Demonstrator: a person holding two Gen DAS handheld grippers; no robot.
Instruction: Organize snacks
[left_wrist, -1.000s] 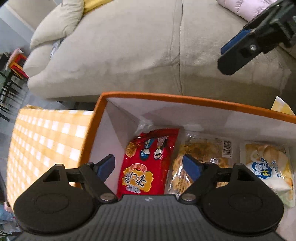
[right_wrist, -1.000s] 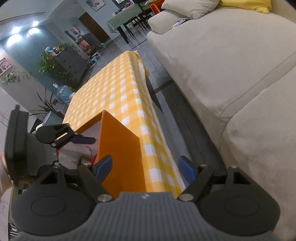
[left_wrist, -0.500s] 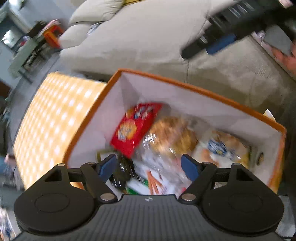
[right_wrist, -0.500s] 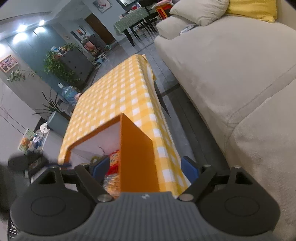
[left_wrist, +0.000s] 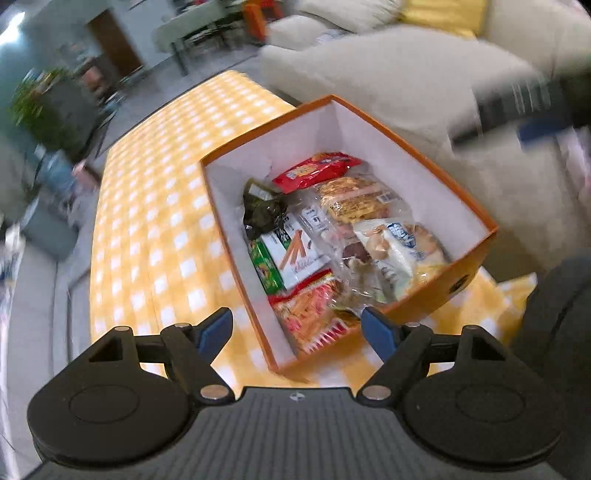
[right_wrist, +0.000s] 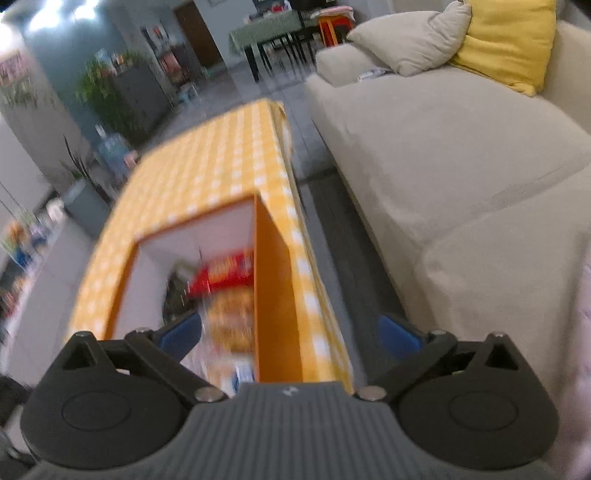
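Orange box (left_wrist: 424, 162) sitting on the yellow-checked counter (left_wrist: 155, 206), near its sofa-side edge, open top, white inside. Packed with snacks: red packet (left_wrist: 317, 170) at the far end, clear-wrapped golden pastry (left_wrist: 352, 201) just behind it, dark green pouch (left_wrist: 263, 212) against the left wall, white stick-biscuit box (left_wrist: 295, 254) beside a green packet (left_wrist: 266, 269), pale chip bag (left_wrist: 402, 247) on the right, red-and-orange packet (left_wrist: 314, 317) at the near end. Left gripper (left_wrist: 297, 328) hovering above the near corner, jaws wide, nothing between them. Right gripper (right_wrist: 290, 334) over the box's right wall, jaws opening, gripping nothing, the wall merely below. Beige sofa (right_wrist: 443, 155) alongside, yellow cushion (right_wrist: 509, 40) on it. Blurred throughout.
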